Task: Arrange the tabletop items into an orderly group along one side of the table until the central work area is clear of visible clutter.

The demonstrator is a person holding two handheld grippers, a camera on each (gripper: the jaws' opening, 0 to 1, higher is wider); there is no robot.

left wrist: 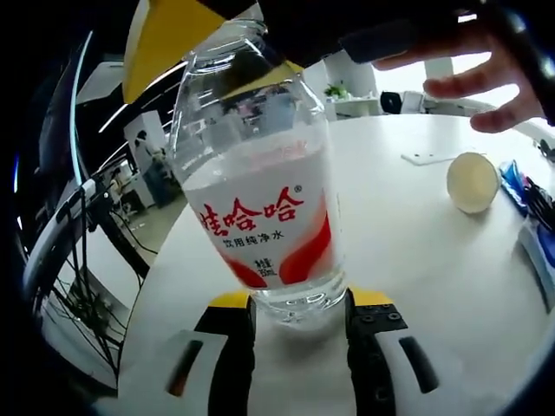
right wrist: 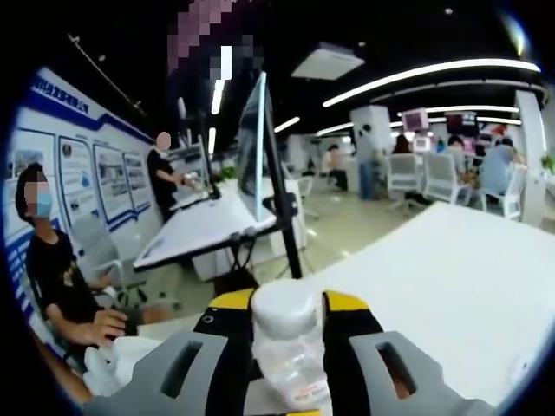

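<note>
A clear water bottle [left wrist: 260, 182] with a red and white label stands tall in the left gripper view. My left gripper [left wrist: 299, 305] is shut on its base. Yellow parts of my right gripper [left wrist: 165, 39] close around the bottle's top, and a hand [left wrist: 486, 74] reaches in at the upper right. In the right gripper view the bottle's white cap [right wrist: 286, 316] and clear neck sit between the jaws of my right gripper [right wrist: 288, 305], which is shut on them. Whether the bottle rests on the white table [left wrist: 416, 260] I cannot tell.
A pale cup [left wrist: 473, 182] lies on its side at the right, near blue items [left wrist: 520, 186] at the table's edge and a small white card [left wrist: 425, 158]. Past the table [right wrist: 451, 277] are a monitor on a stand [right wrist: 256, 156] and a seated person [right wrist: 61, 277].
</note>
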